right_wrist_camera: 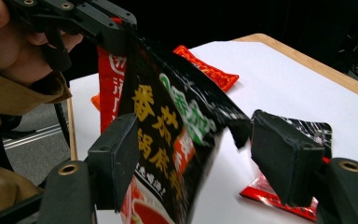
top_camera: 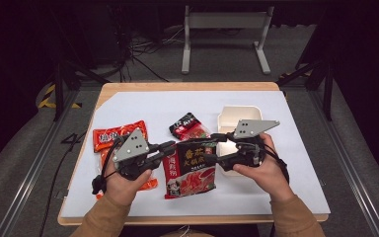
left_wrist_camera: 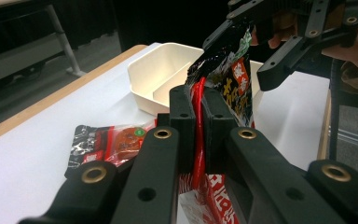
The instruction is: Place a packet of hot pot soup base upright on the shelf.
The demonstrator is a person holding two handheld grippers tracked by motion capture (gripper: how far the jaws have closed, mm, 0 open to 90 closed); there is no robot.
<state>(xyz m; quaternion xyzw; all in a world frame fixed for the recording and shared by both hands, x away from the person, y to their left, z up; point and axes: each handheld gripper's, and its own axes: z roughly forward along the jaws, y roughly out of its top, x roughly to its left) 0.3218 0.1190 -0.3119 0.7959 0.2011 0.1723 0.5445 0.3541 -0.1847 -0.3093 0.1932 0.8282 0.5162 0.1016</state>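
High view, left tool (top_camera: 169,146) level, clamping soup-base packet (top_camera: 191,170)

Light wooden table (top_camera: 187,87), top mostly covered by a white rectangular sheet (top_camera: 143,106); wood shows as a border at the far, left and near edges. Directly on the sheet: an orange-red flat sauce packet (top_camera: 118,134) at left, with a second orange packet (top_camera: 150,184) partly visible nearer the front edge; a small black-and-red foil sachet (top_camera: 187,126) near the centre; a cream plastic rectangular tray with an inner divider (top_camera: 239,114) at right.
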